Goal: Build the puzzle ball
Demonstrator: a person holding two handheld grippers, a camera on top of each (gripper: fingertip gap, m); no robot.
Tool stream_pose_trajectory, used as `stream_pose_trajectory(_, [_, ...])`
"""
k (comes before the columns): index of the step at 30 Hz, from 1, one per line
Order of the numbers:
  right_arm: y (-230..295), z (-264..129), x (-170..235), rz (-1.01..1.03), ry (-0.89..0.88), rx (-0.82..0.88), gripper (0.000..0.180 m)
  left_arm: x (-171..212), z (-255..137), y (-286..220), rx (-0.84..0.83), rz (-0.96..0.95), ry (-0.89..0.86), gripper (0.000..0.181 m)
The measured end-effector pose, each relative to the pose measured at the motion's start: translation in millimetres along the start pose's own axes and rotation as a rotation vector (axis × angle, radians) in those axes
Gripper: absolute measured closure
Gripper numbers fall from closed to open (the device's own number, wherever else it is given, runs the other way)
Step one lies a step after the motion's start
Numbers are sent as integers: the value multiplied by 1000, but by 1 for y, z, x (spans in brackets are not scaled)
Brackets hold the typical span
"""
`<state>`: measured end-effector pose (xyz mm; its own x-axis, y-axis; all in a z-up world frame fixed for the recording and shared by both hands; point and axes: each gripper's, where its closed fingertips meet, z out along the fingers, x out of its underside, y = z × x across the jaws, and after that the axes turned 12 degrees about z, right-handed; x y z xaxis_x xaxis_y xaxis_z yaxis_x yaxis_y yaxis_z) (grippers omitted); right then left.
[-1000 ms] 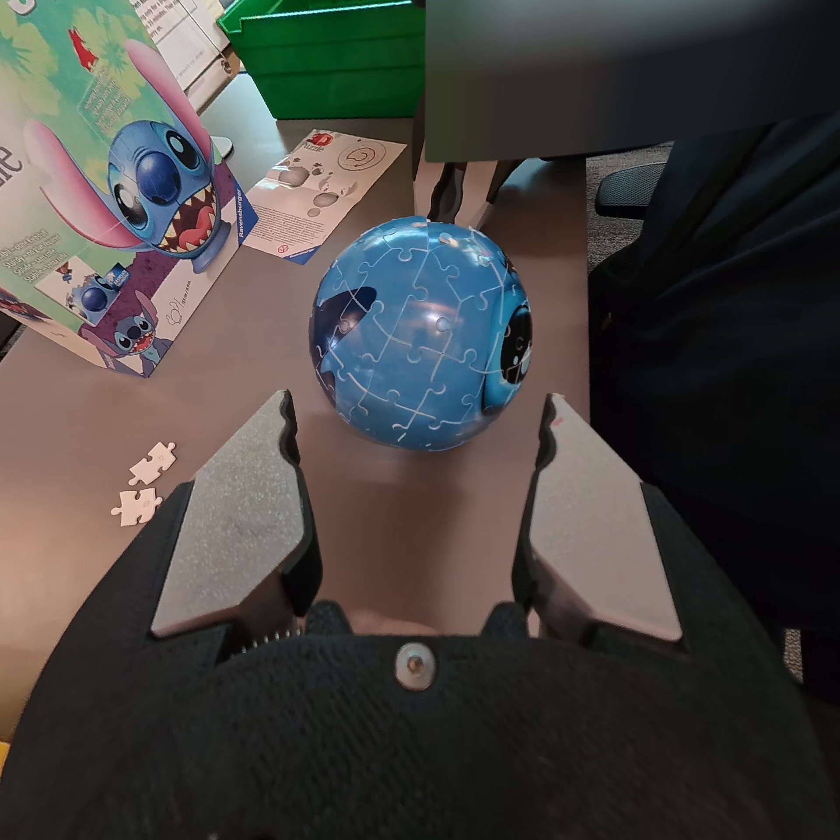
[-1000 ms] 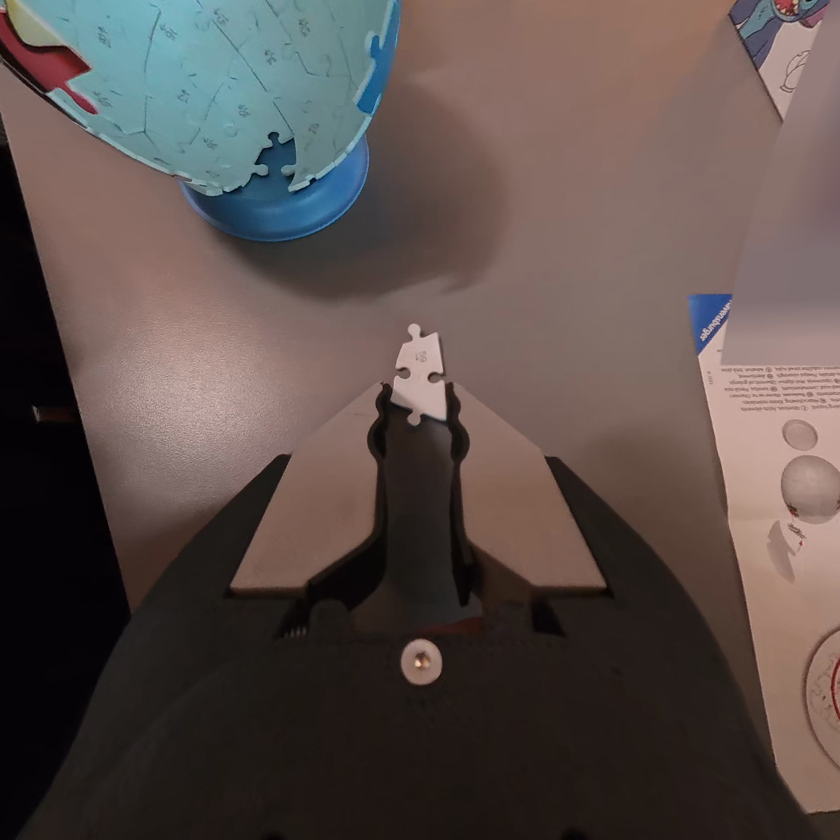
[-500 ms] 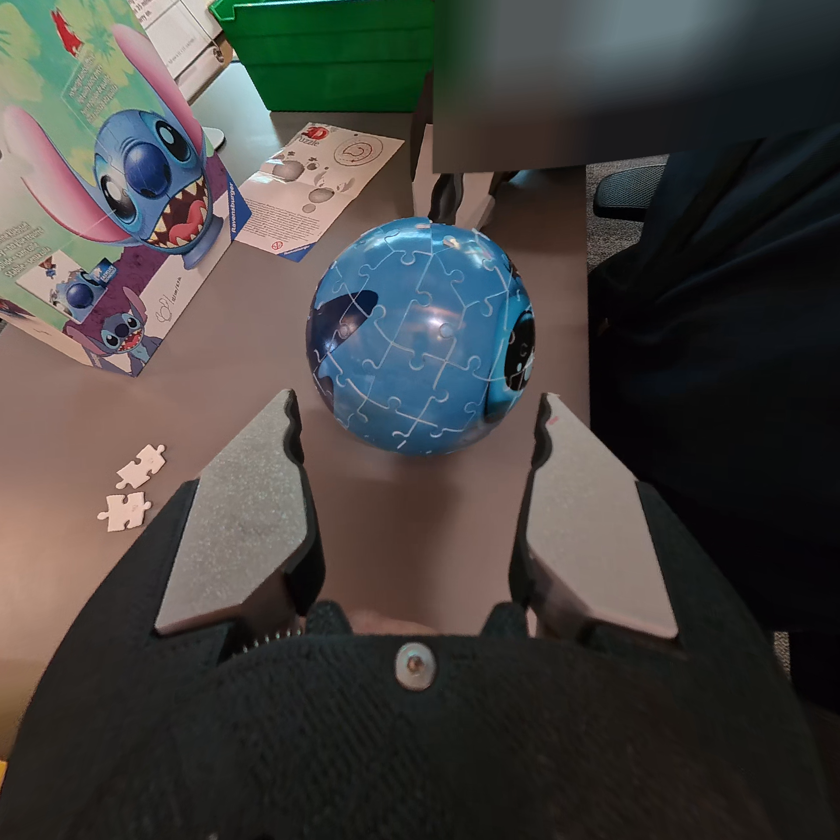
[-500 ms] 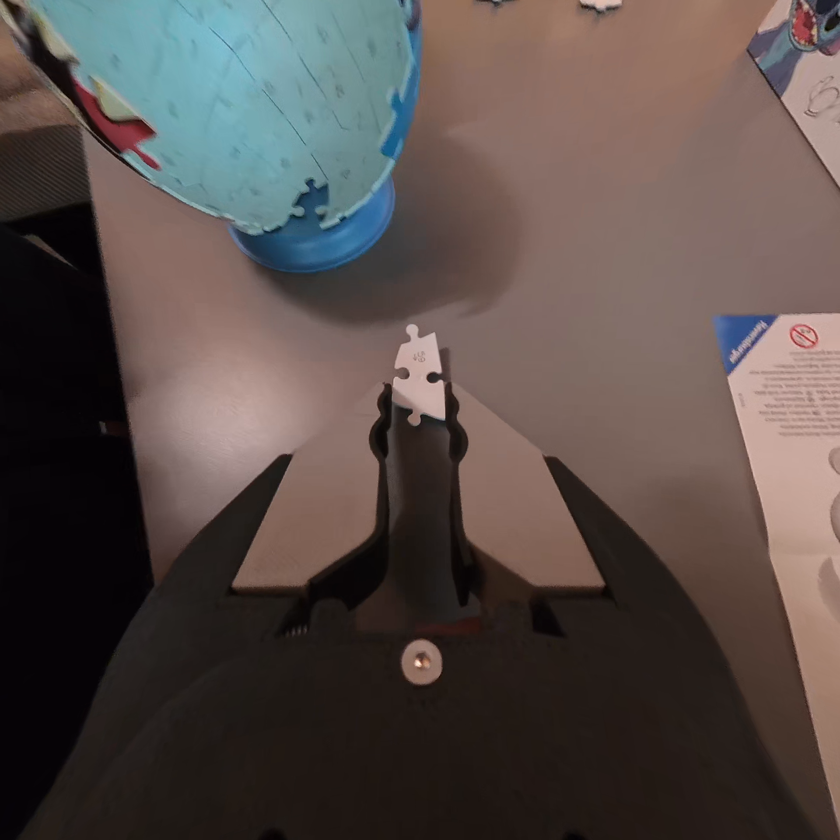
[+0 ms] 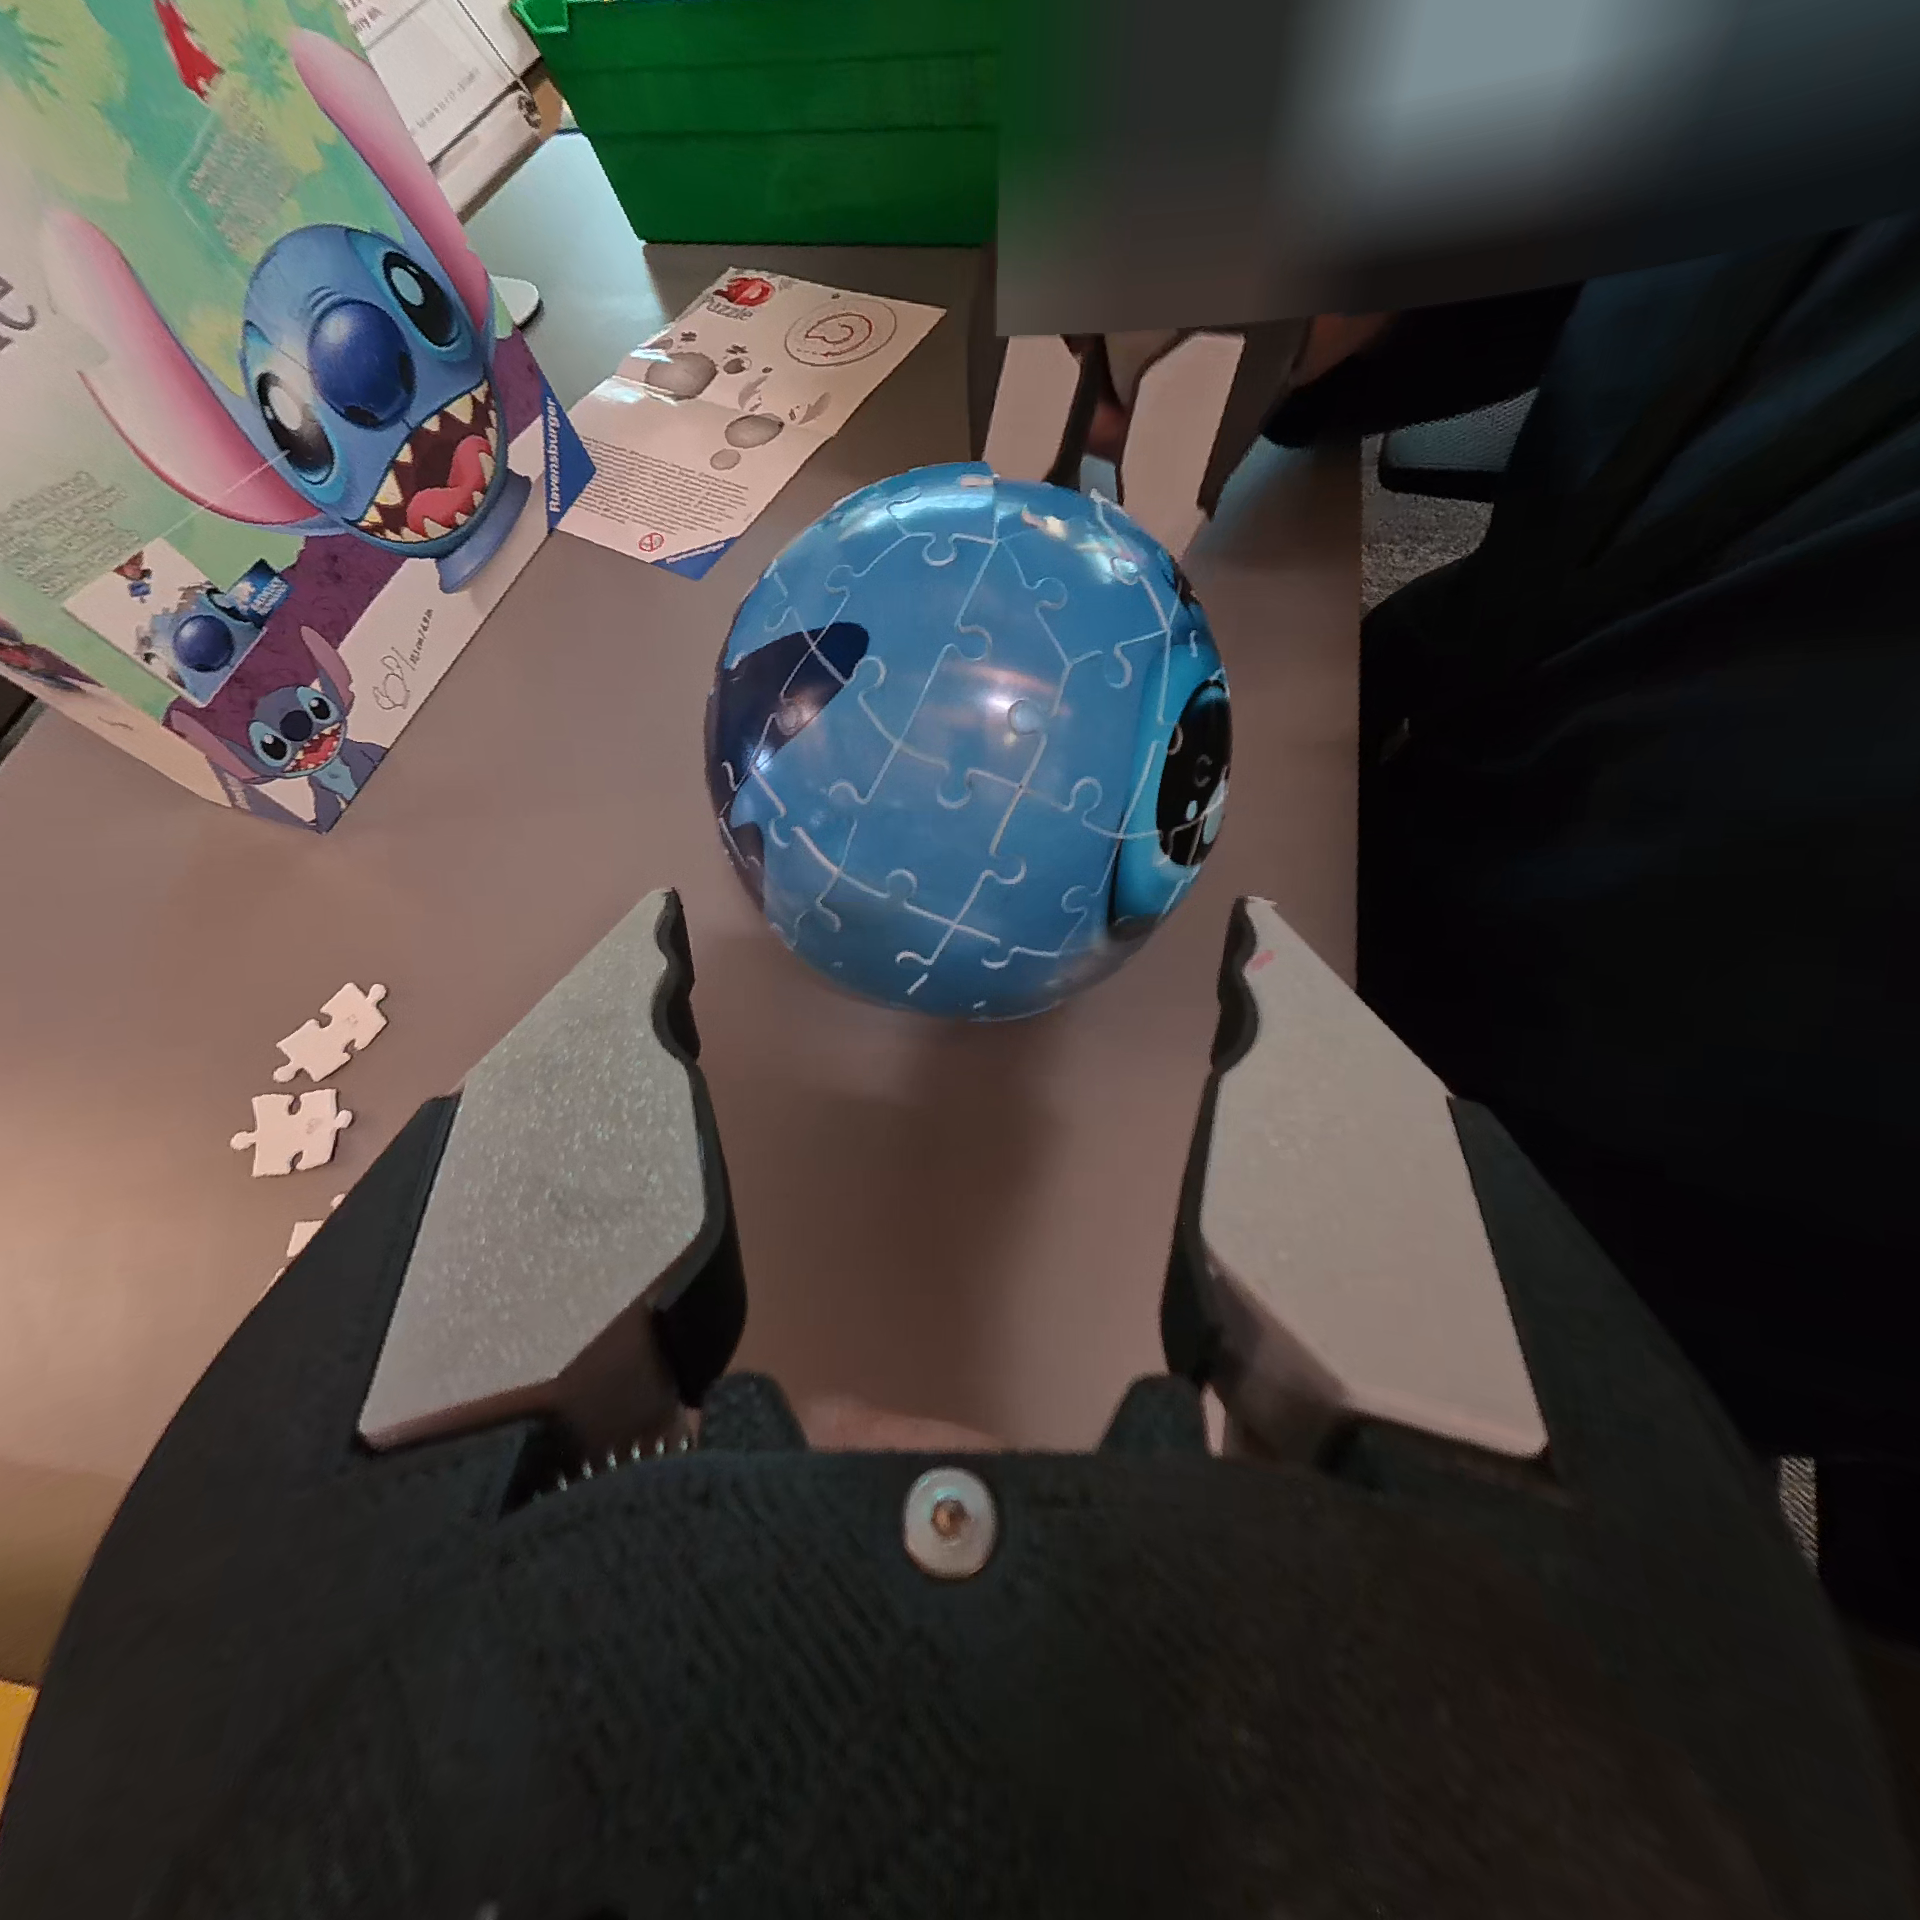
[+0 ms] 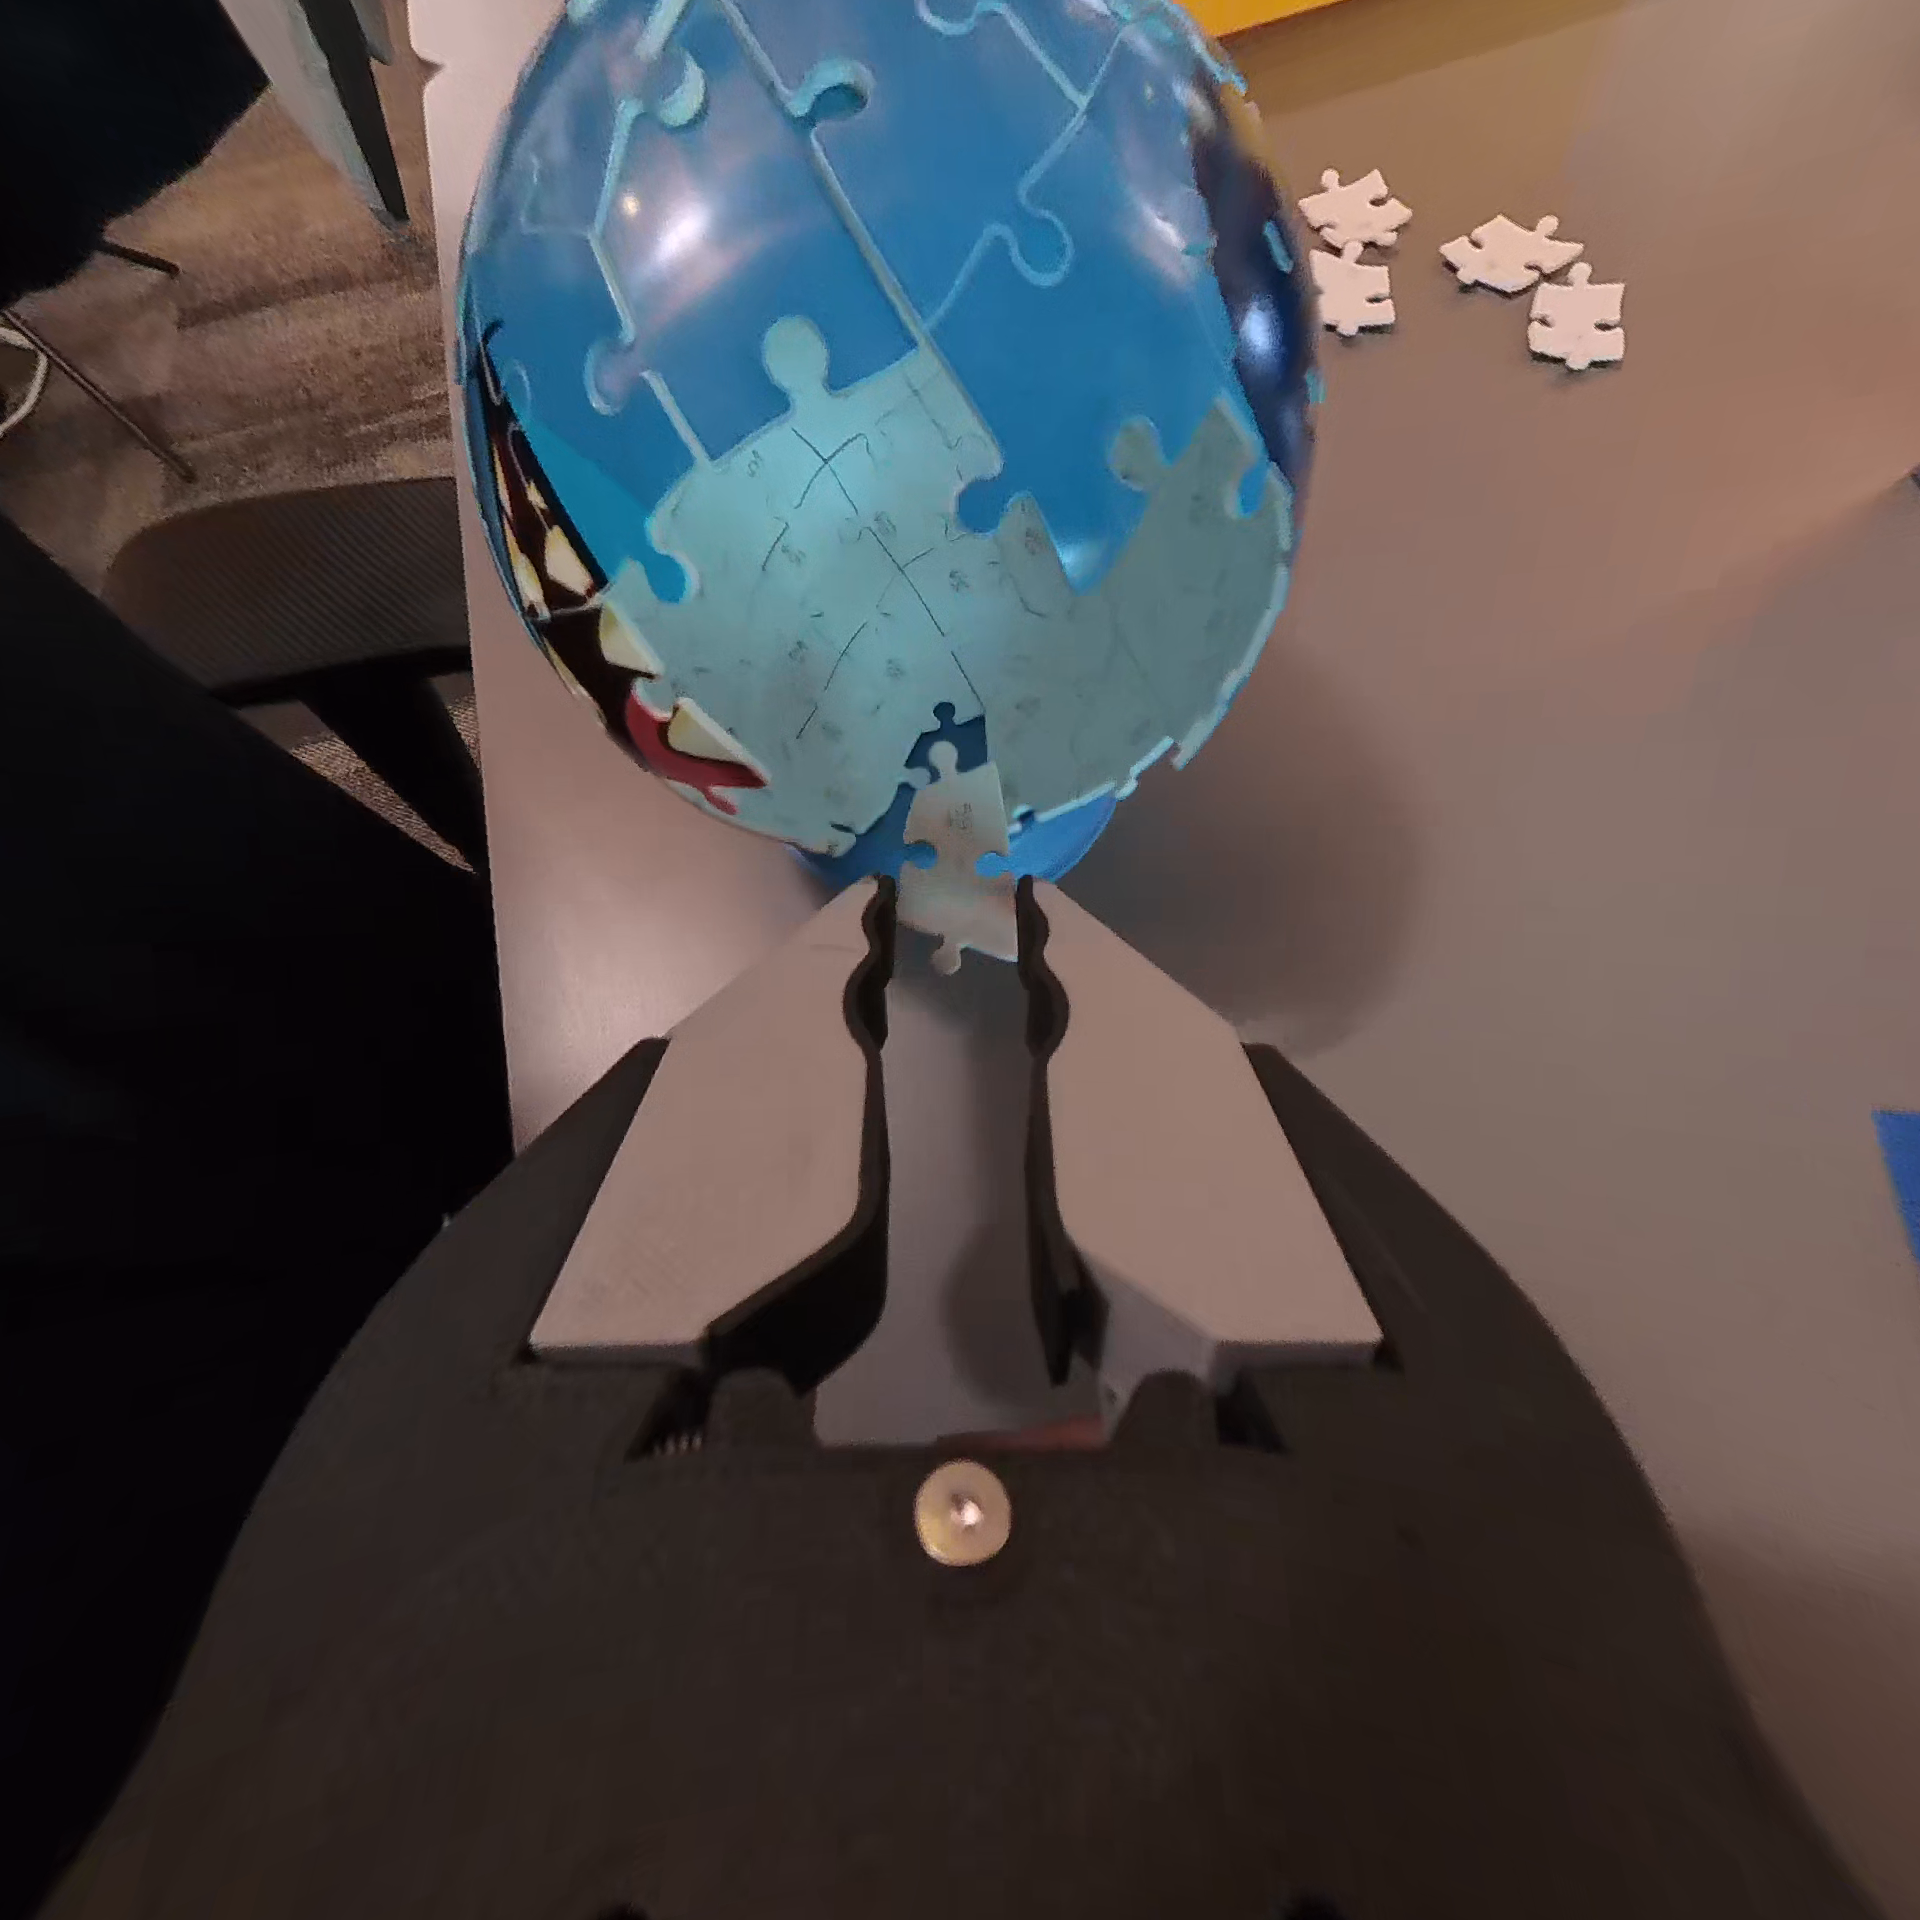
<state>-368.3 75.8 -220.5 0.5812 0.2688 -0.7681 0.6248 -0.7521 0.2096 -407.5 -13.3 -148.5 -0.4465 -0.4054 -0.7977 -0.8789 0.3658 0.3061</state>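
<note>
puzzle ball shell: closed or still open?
Still open. In the right wrist view the puzzle ball has a gap exposing the pale inner backs of pieces; the right gripper holds a puzzle piece at its lower edge.

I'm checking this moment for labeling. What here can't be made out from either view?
- Left wrist view: the puzzle ball's open side faces away; the gap is hidden.
- Right wrist view: whether the held piece touches the ball's rim is blurred.
- Right wrist view: the ball's top is cut off by the edge.
- Left wrist view: a mosaic patch covers the upper right.
</note>
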Motion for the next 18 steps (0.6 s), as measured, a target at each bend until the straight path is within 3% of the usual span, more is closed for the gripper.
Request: stream_pose_trajectory(18, [7, 24, -7, 64, 10, 6, 159, 4, -1, -3, 26, 9, -39, 83])
